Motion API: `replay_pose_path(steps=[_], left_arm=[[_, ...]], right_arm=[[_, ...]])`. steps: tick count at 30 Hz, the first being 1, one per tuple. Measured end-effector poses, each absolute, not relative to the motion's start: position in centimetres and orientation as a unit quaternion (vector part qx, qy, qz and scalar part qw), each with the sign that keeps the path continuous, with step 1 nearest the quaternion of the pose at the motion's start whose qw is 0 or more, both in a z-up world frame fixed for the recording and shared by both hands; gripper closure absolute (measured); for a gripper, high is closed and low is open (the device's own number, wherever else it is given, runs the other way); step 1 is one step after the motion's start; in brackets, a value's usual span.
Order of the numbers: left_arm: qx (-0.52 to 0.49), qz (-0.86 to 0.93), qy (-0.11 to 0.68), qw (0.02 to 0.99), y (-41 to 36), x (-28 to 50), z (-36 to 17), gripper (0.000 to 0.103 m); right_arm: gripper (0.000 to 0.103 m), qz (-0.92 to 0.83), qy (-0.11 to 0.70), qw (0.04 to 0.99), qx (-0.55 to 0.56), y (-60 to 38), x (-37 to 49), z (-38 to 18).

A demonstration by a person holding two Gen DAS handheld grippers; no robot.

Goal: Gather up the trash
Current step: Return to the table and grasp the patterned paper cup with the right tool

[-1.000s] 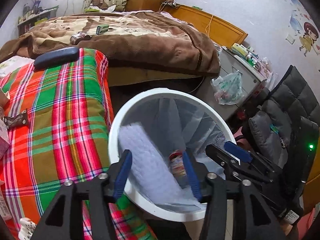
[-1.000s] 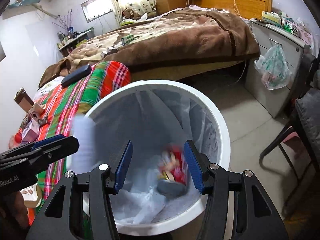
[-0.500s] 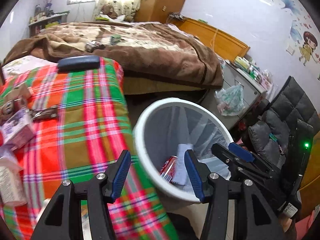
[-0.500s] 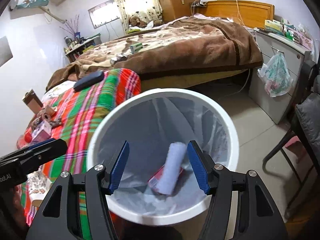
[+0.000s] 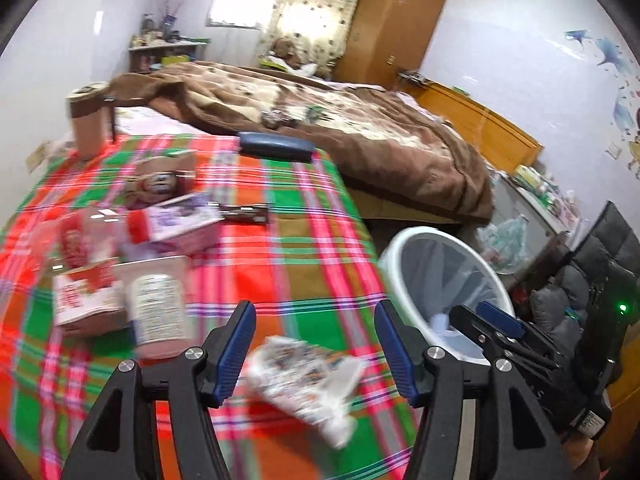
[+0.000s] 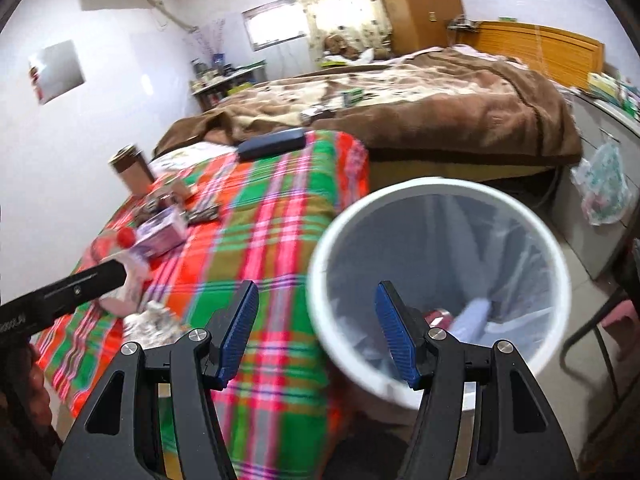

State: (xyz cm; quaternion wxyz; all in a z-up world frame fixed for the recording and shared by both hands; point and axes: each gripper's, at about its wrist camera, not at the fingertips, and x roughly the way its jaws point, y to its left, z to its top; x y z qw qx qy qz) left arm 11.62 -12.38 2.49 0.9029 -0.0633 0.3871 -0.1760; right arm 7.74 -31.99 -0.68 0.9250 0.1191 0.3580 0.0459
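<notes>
Left gripper (image 5: 316, 344): you are holding its jaws wide and empty, having just opened them, above the crumpled white printed wrapper (image 5: 308, 384) at six o'clock. Right gripper (image 6: 316, 332): you are keeping it wide and empty beside the white round plastic-lined bin (image 6: 400, 200). You are best lowering the left pads squarely astride the wrapper before closing.

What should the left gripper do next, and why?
Probably lower the left gripper onto the crumpled wrapper on the plaid cloth and close. It has just been opening, holds nothing, and the wrapper lies just ahead, near the bin.
</notes>
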Motion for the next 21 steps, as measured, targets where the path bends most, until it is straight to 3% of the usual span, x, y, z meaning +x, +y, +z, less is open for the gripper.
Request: replay_pose_path(steps=[21], left_arm=[[-0.095, -0.104, 0.407, 0.903, -2.8, 11.8, -0.8, 0.04]], right_arm=[[0.041, 0.139, 0.388, 0.909, 0.063, -23.6, 8.8, -2.5]])
